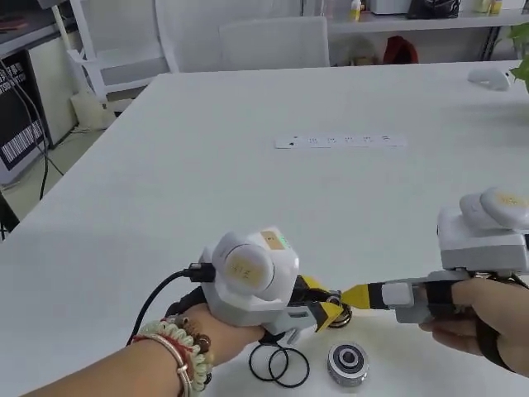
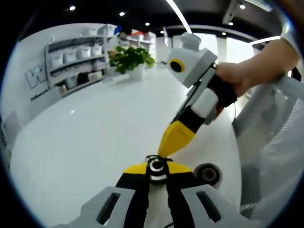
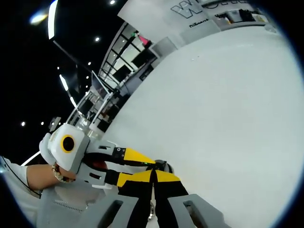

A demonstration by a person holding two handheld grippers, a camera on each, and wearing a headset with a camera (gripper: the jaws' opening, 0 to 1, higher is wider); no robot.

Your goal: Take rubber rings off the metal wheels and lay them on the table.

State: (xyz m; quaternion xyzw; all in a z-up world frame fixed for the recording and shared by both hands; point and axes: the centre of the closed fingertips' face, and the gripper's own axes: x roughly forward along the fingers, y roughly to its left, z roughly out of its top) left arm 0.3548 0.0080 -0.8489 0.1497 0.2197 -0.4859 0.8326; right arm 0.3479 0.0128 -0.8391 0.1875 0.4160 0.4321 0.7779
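Observation:
My left gripper (image 1: 329, 313) is shut on a small metal wheel (image 2: 156, 167) that still wears a thin black rubber ring (image 2: 152, 157), held just above the white table (image 1: 248, 190). From the right, my right gripper (image 1: 354, 297) meets the wheel's edge. Its yellow fingertips (image 2: 175, 138) are pressed together and seem to pinch the ring. In the right gripper view its jaws (image 3: 153, 174) are closed beside the wheel (image 3: 162, 165). Two loose black rings (image 1: 279, 364) lie on the table near me, next to another metal wheel (image 1: 348, 364).
A white power strip (image 1: 340, 141) lies mid-table. A white chair (image 1: 273, 41) stands at the far edge and a small white object (image 1: 492, 77) at the far right. A potted plant (image 2: 133, 58) sits at the table's far end.

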